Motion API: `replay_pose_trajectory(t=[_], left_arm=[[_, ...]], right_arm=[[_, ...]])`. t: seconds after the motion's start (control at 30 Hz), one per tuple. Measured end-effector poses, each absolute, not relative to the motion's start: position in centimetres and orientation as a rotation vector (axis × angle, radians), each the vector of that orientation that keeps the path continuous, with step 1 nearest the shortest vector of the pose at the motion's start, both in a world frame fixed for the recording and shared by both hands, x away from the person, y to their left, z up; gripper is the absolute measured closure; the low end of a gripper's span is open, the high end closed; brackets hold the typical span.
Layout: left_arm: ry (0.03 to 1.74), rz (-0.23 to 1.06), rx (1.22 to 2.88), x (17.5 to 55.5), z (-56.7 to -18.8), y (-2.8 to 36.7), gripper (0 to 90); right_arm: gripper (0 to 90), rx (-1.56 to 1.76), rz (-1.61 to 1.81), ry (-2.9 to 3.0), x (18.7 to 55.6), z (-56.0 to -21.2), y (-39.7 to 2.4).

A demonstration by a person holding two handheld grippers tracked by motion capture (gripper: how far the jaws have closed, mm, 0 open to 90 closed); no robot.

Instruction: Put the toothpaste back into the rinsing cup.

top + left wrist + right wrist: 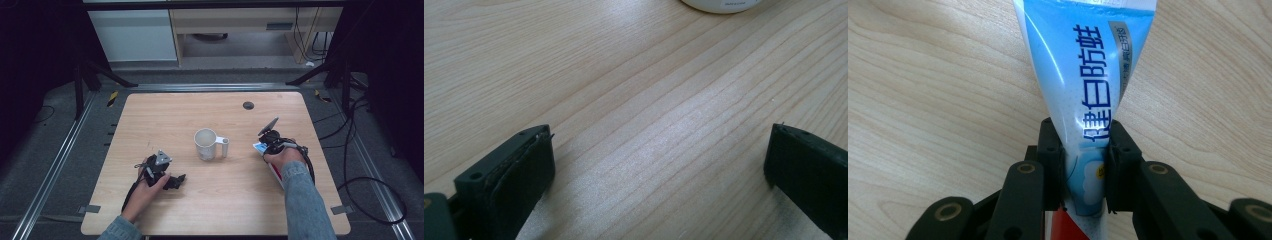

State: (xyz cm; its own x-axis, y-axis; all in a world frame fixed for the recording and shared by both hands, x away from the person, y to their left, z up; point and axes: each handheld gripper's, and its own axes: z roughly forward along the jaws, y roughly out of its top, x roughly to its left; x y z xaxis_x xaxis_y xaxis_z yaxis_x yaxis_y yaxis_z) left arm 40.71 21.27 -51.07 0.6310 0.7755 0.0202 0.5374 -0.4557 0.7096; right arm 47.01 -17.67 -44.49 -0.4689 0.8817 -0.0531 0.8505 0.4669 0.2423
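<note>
Wooden, light in colour, the table (215, 200) carries a white mug (205, 144) near its middle, and the mug's handle (223, 146) points toward 3 o'clock. From the mug, the left gripper (176, 181) lies at about 7 o'clock, low on the table top, and the left hand (146, 187) holds it from behind, with a grey three-cornered plate (161, 158) on its top. In the left gripper view its two black jaws stand wide apart and there is only bare wood grain between them, so this gripper (659, 150) is released and holds nothing; the white bottom edge of the mug (724, 5) shows at 12 o'clock of that view, well apart from the jaws. The right gripper (265, 142) is at about 3 o'clock from the mug, near the right side of the table, and the right hand (282, 157) in a denim sleeve (305, 205) holds it. In the right gripper view the gripper (1084, 165) is clenched on a blue and white toothpaste tube (1088, 75): both jaws press the narrow part of the tube from two sides, and the tube becomes wider toward 12 o'clock, with dark blue Chinese letters along it. A red part of the tube shows below the jaws. In the high view the tube (260, 147) lies low over the wood; I cannot tell if it touches the table.
</note>
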Motion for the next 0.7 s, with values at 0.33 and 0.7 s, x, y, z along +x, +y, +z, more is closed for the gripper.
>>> replay_pose_trajectory(t=[0.33,0.7], left_arm=[[1.023,0.451,2.167,40.7,-51.1,21.2,0.0],[1.023,0.451,2.166,40.7,-51.1,21.2,0.0]], right_arm=[[73.3,1.489,0.319,2.527,46.3,-42.5,-17.7],[73.4,1.496,0.415,2.489,45.8,-40.9,-18.1]])
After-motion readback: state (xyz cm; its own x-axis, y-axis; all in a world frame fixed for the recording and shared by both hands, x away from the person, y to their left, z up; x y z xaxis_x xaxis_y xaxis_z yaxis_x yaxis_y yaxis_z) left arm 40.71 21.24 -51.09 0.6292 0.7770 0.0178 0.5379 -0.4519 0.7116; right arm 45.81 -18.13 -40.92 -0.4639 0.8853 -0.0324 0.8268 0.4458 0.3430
